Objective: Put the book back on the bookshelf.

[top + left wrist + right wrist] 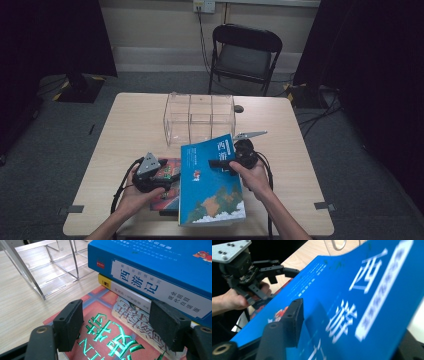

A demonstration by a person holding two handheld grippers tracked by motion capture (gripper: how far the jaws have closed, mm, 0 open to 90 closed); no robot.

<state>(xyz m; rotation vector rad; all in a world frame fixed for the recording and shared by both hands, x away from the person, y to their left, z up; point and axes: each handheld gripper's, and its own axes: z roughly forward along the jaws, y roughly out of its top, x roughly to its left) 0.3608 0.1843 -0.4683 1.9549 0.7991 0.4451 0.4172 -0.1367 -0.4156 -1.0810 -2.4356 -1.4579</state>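
A thick blue book (212,185) with white characters on its cover lies on top of a small stack near the table's front edge. My right gripper (217,164) reaches in from the right and is shut on the blue book (352,290) at its far right part, one jaw over the cover and the other under it. Beneath the blue book (160,262) is a book with a yellow and white spine (125,291), then a red book (105,337) with green lettering. My left gripper (117,322) hovers open over the red book (167,199), left of the stack.
A clear acrylic organizer (199,119) with several compartments stands just behind the books, mid-table. A black folding chair (244,52) sits beyond the far edge. Bare wooden table (135,130) stretches to the left and right of the organizer.
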